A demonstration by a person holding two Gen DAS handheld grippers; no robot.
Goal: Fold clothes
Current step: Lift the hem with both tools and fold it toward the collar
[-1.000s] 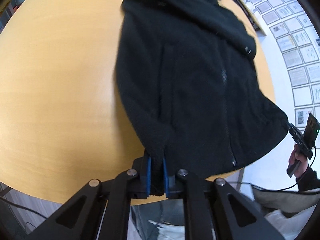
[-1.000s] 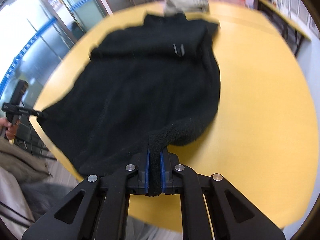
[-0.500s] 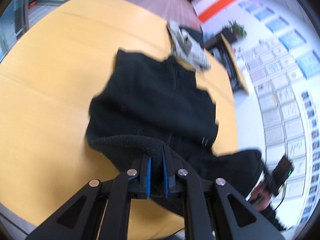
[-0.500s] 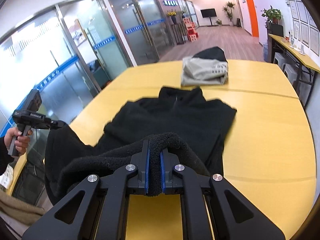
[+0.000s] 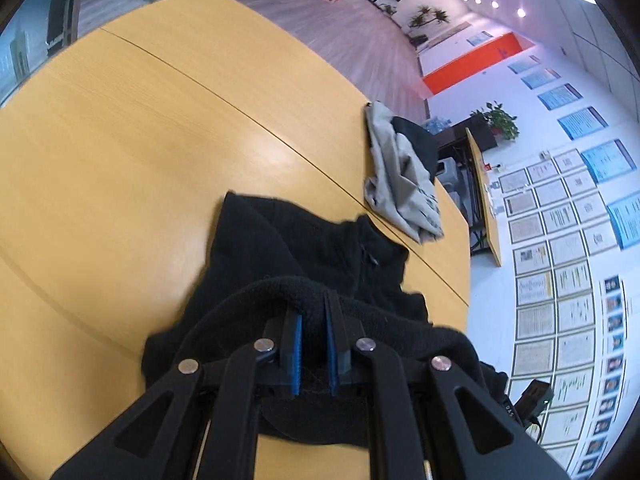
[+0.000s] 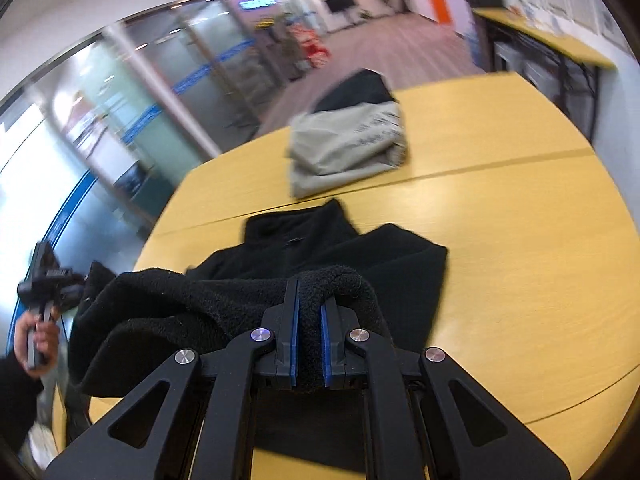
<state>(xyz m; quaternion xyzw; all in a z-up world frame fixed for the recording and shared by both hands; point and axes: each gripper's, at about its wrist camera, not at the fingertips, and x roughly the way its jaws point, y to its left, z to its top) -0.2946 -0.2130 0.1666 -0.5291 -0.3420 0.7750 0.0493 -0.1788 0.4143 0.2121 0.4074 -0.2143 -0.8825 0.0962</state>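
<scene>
Soft black fleece jacket [image 5: 320, 256] on the yellow wooden table [image 5: 120, 160], near its front edge, bottom hem lifted. Left gripper [image 5: 314, 344] and right gripper [image 6: 310, 340] both pinched tight on that hem. Folded grey cloth [image 6: 348, 148] by the far edge.

Your black fleece jacket [image 5: 320, 256] lies on the near part of the yellow table [image 5: 120, 160], collar at the far end, zip closed. Its thick near hem is lifted and doubled back over the body.
</scene>
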